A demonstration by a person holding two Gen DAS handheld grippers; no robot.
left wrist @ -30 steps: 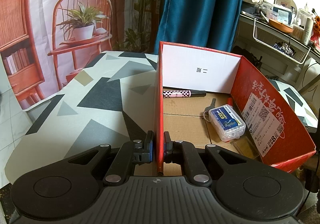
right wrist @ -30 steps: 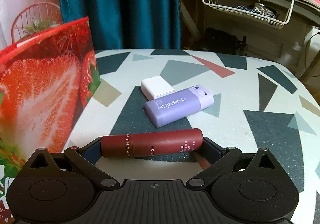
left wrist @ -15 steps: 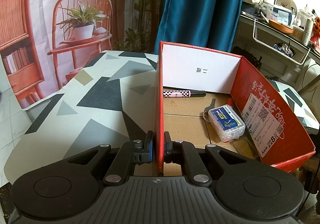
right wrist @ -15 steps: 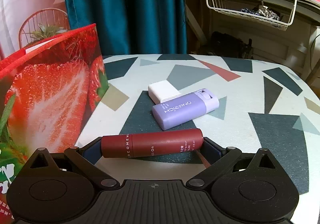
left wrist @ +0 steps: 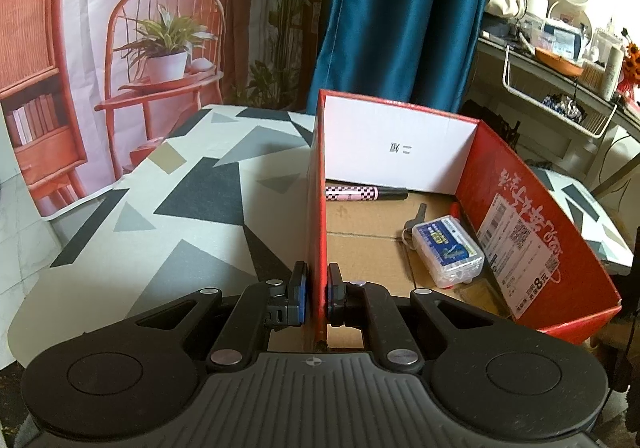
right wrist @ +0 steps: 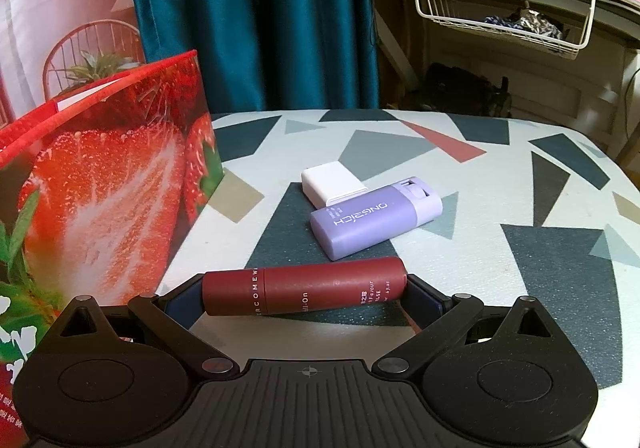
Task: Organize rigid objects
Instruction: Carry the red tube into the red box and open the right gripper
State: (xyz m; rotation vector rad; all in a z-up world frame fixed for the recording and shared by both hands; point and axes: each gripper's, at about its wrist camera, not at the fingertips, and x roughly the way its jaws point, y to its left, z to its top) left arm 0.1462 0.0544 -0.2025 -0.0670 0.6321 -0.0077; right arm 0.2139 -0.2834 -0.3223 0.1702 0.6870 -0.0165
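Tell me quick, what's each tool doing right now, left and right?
Left tool: closed on the near wall of the red box.
Right tool: closed on the dark red tube, gripped end to end.

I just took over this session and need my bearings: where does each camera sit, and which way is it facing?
Left wrist: on the left gripper, facing along the red box; its fingers pinch the box's near wall, with a checkered pen inside.
Right wrist: on the right gripper, facing across the table; it grips a maroon tube endwise, a purple case beyond.
Shared: the red box and the teal curtain.
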